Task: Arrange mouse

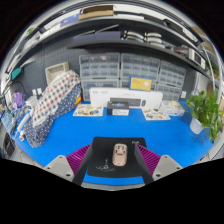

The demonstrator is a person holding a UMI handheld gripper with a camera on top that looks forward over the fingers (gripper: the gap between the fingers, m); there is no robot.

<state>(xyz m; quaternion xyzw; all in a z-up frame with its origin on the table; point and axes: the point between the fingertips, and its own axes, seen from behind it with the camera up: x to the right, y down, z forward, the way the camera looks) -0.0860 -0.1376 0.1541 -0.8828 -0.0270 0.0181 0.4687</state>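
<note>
A small beige mouse (119,153) lies on a black mouse pad (104,166) on the blue table (110,128). My gripper (114,150) is open, its magenta pads (79,156) spread wide at either side of the pad. The mouse stands between the fingers with a clear gap on both sides and rests on the pad. The pad's near edge lies close below the fingers.
At the table's far side stand a white box-like device (120,98) and flat trays (160,110). A patterned cloth-covered heap (55,100) is at the left and a green plant (207,110) at the right. Drawer cabinets (120,68) line the back wall.
</note>
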